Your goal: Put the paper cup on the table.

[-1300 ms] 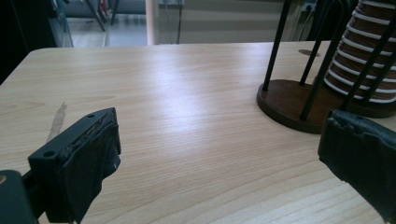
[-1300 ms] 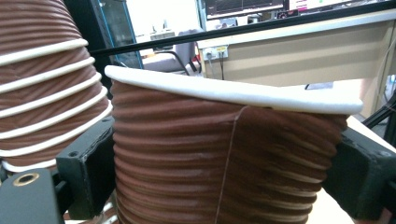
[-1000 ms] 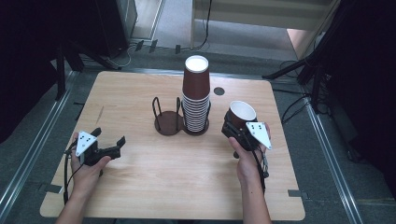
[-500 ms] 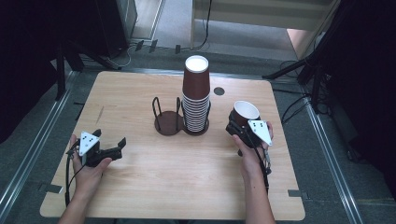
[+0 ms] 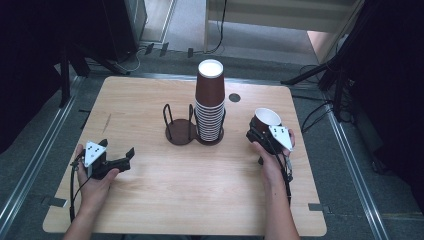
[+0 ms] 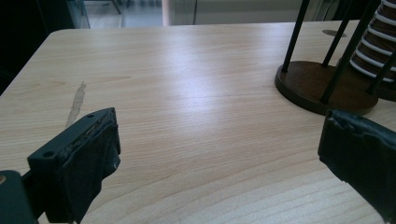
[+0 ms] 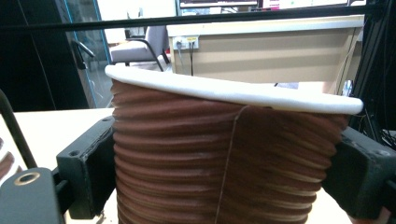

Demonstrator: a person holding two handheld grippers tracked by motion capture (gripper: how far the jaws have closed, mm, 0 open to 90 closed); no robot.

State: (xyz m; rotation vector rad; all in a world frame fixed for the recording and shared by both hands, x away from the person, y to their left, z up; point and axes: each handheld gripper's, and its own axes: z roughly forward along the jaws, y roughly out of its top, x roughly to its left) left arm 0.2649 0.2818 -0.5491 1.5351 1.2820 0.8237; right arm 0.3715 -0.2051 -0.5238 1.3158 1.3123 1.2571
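Note:
A brown ribbed paper cup (image 5: pixel 264 121) with a white rim stands mouth-up at the right of the table, and my right gripper (image 5: pixel 258 134) is shut on its sides. In the right gripper view the cup (image 7: pixel 224 154) spans the gap between both black jaws of that gripper (image 7: pixel 229 177). A tall stack of the same cups (image 5: pixel 210 105) stands in the right half of a dark double holder (image 5: pixel 179 131) at the table's middle. My left gripper (image 5: pixel 126 160) rests open near the front left edge, with bare wood between the jaws of the left gripper (image 6: pixel 219 158).
The wooden table (image 5: pixel 150 100) has a small dark round hole (image 5: pixel 234 97) behind the stack. The holder's empty left ring with thin black posts (image 6: pixel 322 88) lies ahead and to the right of my left gripper. Dark stands and cables surround the table.
My right gripper has carried the cup a little to the right, away from the stack. The left gripper has stayed put.

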